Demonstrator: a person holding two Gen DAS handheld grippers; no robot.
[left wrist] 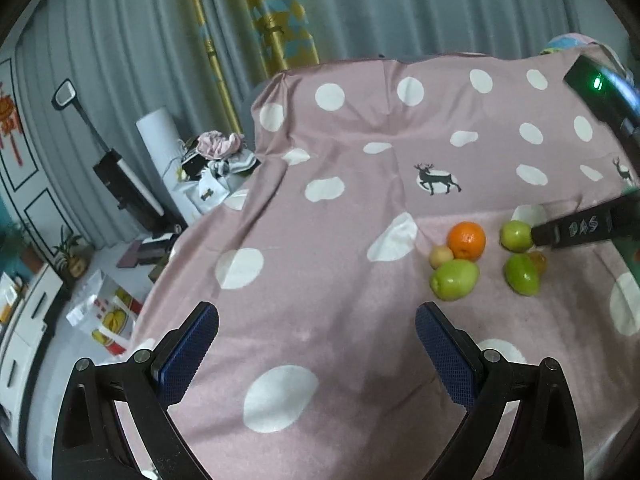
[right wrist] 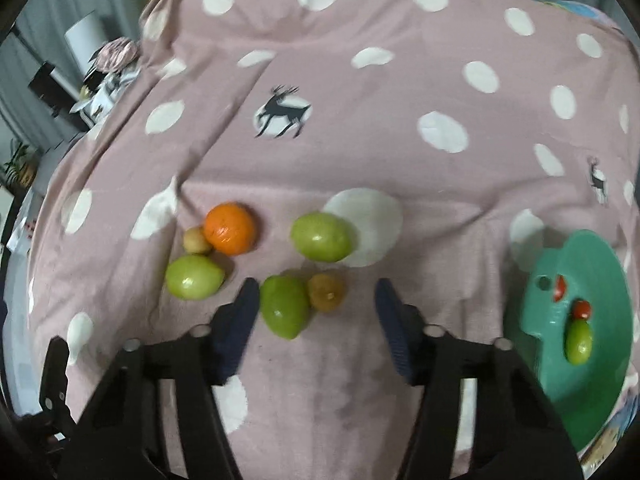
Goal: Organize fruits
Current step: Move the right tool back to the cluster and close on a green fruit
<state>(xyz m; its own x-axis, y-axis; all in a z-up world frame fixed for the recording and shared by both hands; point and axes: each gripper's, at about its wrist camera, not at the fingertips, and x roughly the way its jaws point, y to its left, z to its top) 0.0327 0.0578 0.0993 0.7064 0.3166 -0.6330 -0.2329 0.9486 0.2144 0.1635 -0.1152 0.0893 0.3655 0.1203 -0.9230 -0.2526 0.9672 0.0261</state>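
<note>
We see a pink polka-dot sheet (right wrist: 320, 160) before grey curtains (left wrist: 120, 60); the orange (right wrist: 230, 228) and green fruits (right wrist: 322, 237) lie clustered there, both grippers (left wrist: 316, 344) (right wrist: 314, 320) spread wide, the green bowl (right wrist: 600, 360) cut off at right

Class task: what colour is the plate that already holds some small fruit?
The plate is green, almost mint. It shows best in the right wrist view, at the right edge.

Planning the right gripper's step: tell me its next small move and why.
Probably ease the right gripper forward and down around the nearest green fruit, then close. Its jaws are open, the fruit lies just ahead between the fingertips, and the green tray to the right already holds some fruit. The small orange-brown fruit touches it, so go gently.
</note>
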